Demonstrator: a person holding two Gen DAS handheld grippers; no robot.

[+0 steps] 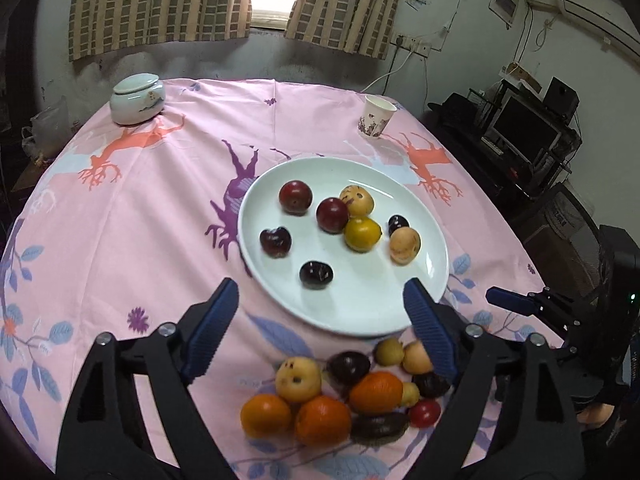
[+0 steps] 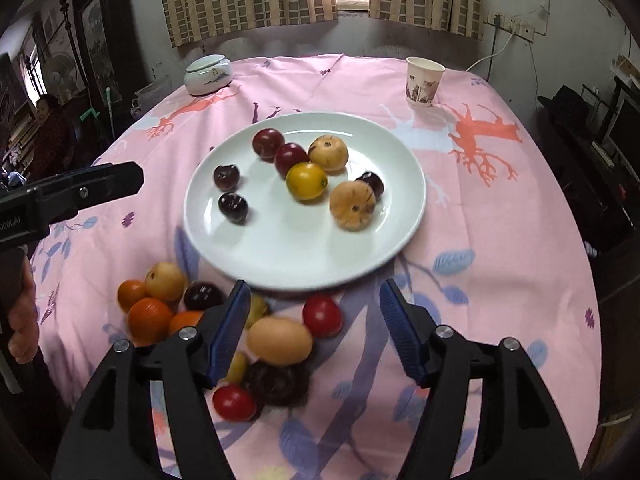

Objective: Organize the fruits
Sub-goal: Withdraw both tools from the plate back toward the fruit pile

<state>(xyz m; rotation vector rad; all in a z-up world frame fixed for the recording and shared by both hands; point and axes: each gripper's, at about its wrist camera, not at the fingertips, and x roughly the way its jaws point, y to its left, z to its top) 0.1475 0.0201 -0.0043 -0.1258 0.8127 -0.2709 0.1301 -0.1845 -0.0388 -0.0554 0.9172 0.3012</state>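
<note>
White plate [image 1: 280, 292] sits mid-table on a pink printed cloth [image 1: 132, 208]. On the plate: two red plums [image 1: 295, 197], touching or nearly so; three dark cherries [image 1: 275, 242] spread along its left and near side and one more at the right; a yellow fruit [image 1: 362, 233] in the middle; two tan speckled fruits [image 1: 357, 200], one behind the yellow one, one near the right rim.

Loose pile of fruit [image 1: 320, 396] on the cloth just in front of the plate's near edge: oranges [image 1: 323, 420], a pale speckled fruit, dark purple pieces, a small red one, a few small yellowish ones. In the right wrist view, a tan egg-shaped fruit [image 2: 279, 341] lies in the pile with a red fruit [image 2: 322, 316] just beside it.

Left gripper [image 1: 322, 320] spread wide, empty, hanging over the near rim of the plate and the pile. Right gripper [image 2: 314, 326] also wide apart, empty, over the right part of the pile, the egg-shaped fruit between its fingers but not touched.

Far side of table: lidded white jar [image 1: 137, 99] at left, paper cup [image 1: 376, 117] at right. Striped curtains [image 1: 160, 4] behind.
</note>
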